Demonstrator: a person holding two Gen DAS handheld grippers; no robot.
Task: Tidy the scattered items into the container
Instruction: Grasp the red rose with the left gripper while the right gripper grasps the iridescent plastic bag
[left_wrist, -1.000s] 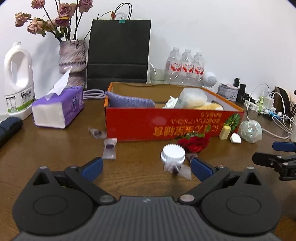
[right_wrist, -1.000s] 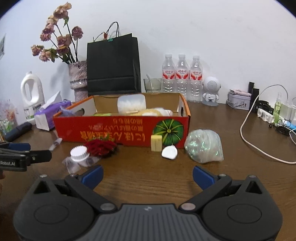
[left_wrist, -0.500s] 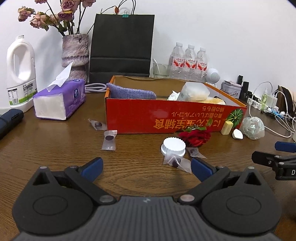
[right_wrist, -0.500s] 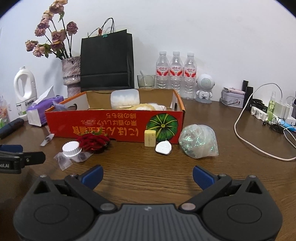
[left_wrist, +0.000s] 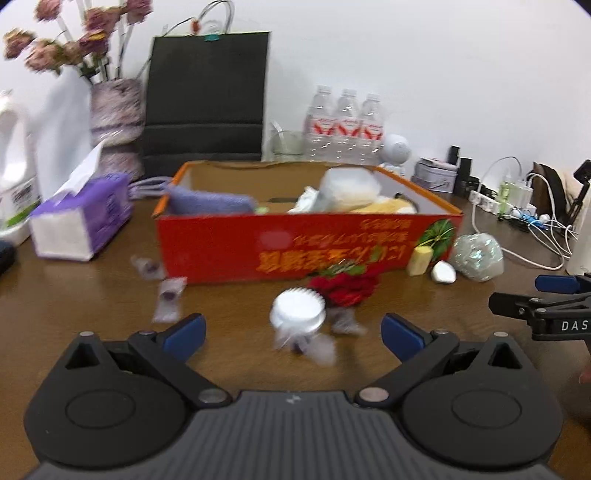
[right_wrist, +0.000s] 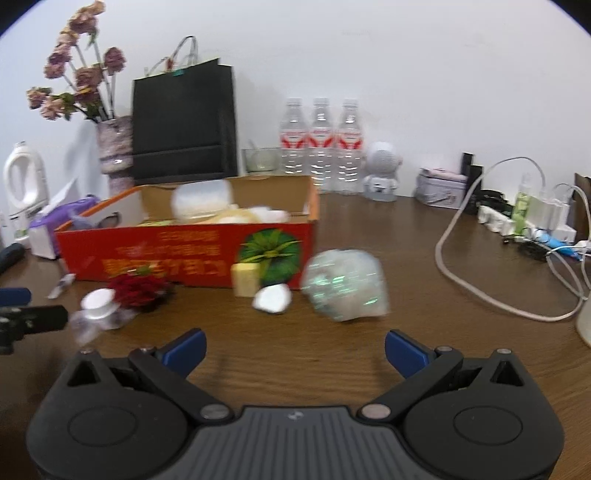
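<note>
A red cardboard box (left_wrist: 236, 243) (right_wrist: 184, 254) stands on the brown table and holds several items. In front of it lie a white-capped jar (left_wrist: 297, 308) (right_wrist: 98, 301), a red flower (left_wrist: 345, 286) (right_wrist: 138, 290), small wrapped candies (left_wrist: 168, 295), a yellow block (left_wrist: 421, 258) (right_wrist: 244, 278), a white pebble-like piece (left_wrist: 443, 272) (right_wrist: 272, 298) and a shiny crumpled bag (left_wrist: 478, 256) (right_wrist: 345, 290). My left gripper (left_wrist: 291, 332) is open and empty, just short of the jar. My right gripper (right_wrist: 293, 349) is open and empty, short of the pebble and bag.
A purple tissue pack (left_wrist: 79, 218), a white jug (left_wrist: 14, 184), a vase of dried flowers (left_wrist: 116, 122), a black paper bag (left_wrist: 207, 96) and water bottles (left_wrist: 345, 118) stand behind and left of the box. Cables and a power strip (right_wrist: 524, 225) lie at the right.
Both grippers have moved forward toward the items in front of the box, which now look larger and blurred. Both stay open and empty.
</note>
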